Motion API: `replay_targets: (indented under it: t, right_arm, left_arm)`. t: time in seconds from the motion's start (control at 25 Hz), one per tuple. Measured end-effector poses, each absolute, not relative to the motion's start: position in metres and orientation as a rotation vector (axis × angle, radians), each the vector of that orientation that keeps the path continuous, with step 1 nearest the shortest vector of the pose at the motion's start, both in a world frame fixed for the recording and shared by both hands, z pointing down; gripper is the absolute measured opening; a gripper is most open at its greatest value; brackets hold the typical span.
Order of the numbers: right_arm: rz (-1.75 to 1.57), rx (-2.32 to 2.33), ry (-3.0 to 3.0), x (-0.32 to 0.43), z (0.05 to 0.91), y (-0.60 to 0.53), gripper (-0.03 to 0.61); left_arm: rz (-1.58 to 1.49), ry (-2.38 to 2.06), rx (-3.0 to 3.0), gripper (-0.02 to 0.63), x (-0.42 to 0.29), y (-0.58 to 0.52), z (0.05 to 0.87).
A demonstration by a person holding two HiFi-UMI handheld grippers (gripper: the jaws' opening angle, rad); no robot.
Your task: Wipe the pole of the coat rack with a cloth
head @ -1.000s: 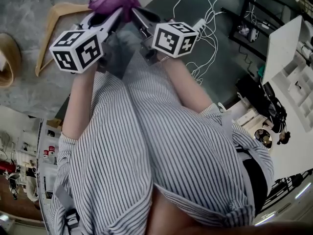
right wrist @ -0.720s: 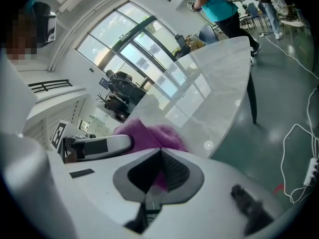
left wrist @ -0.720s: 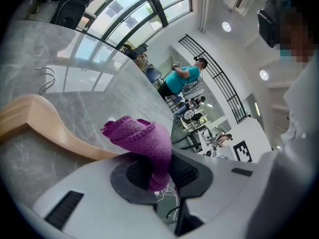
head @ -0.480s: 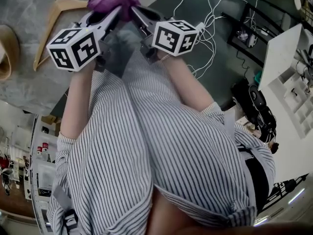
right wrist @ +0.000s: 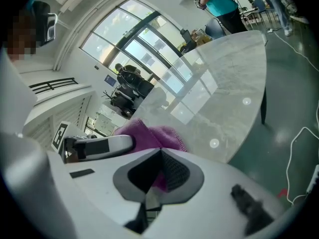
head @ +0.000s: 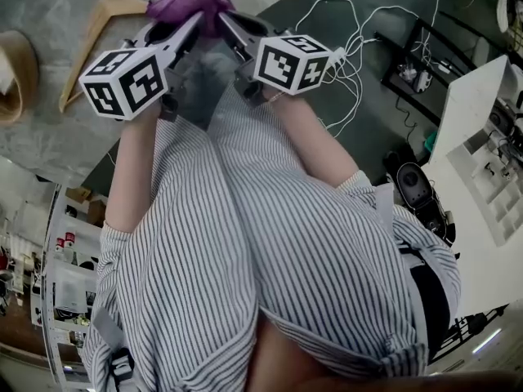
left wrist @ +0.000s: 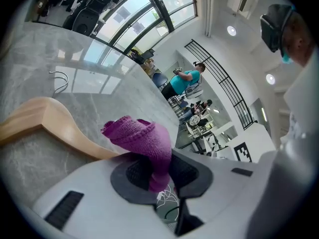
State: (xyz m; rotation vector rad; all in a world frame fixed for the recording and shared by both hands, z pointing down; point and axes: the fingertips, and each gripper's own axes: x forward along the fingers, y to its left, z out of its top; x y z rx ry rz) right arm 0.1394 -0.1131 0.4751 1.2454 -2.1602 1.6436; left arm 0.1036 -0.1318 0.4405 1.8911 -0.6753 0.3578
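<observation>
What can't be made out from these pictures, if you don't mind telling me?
- Coat rack pole: in no view at all.
- Wooden hanger: the left gripper view's left edge cuts one arm; the purple cloth and left gripper hide the other.
- Cloth's full size: both grippers' fingers cover its lower part in every view.
- Right gripper: how much cloth it pinches; its own view shows only a sliver between its fingers.

A large open lab or workshop hall is suggested: beside the marble bench (head: 49, 145) white cables (head: 359, 47) are strewn over the dark floor (head: 384, 121), stocked shelves (head: 65, 276) are ranged near it, and tall windows (right wrist: 144, 39) are seen beyond it.
</observation>
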Motion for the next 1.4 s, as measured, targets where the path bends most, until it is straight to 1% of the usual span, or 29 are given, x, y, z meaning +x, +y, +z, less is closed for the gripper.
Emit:
replay_targets:
  t: [0.76, 1.4]
  right_arm:
    - [1.609, 1.092, -2.226, 0.108, 0.47, -0.134, 0.017]
    - [1.587, 1.192, -2.19, 0.063, 0.465, -0.142, 0.015]
  left_arm:
    - [0.278, -0.841, 1.838, 0.083, 0.074, -0.145, 0.438]
    - [0.26, -0.778, 1.864, 0.083, 0.033, -0.16, 0.44]
